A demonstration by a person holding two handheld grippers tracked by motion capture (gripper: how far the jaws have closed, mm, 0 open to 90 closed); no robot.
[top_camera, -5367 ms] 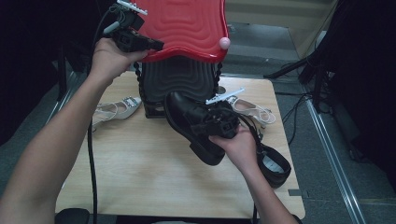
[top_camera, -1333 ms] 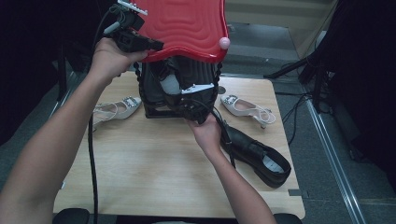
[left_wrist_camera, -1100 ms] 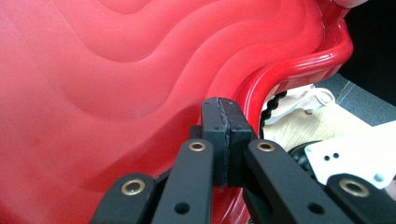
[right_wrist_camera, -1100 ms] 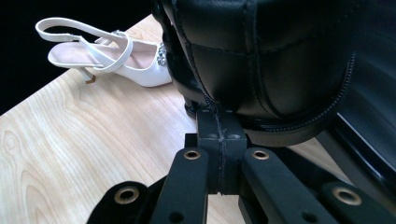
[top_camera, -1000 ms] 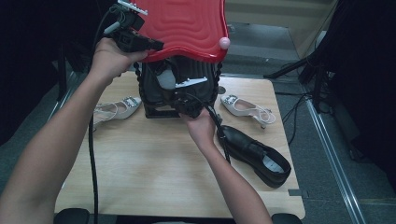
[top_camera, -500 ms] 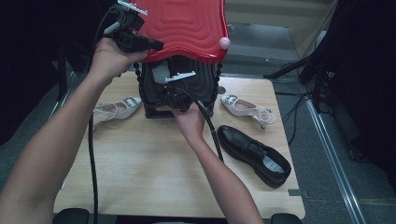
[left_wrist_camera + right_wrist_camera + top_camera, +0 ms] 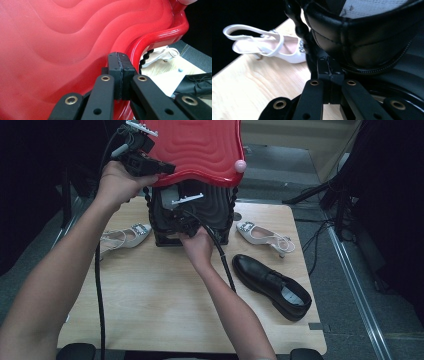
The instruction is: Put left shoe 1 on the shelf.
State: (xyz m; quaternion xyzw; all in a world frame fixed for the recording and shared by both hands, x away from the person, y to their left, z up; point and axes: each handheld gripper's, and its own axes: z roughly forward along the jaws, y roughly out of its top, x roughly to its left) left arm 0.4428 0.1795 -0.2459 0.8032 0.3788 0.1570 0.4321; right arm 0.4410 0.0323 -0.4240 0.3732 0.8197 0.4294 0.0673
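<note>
Black shoe [image 7: 372, 37] sits inside the black case [image 7: 192, 220], my right tongs [image 7: 329, 75] clenched at its edge, left tongs [image 7: 120, 72] clenched on the red lid [image 7: 195, 145]; slippage could drop the lid.

A lidded box [image 7: 190, 215] stands at the far middle of the table [image 7: 150, 310], its lid [image 7: 200, 145] raised above it. One sandal [image 7: 122, 236] lies left of the box, another sandal [image 7: 265, 235] right of it. A dress shoe [image 7: 272, 279] lies nearer the person, on the table's right side. A second dress shoe [image 7: 367, 37] sits in the box. The left gripper [image 7: 150, 165] is at the lid's left edge; the right gripper [image 7: 182, 222] is at the box's front.
</note>
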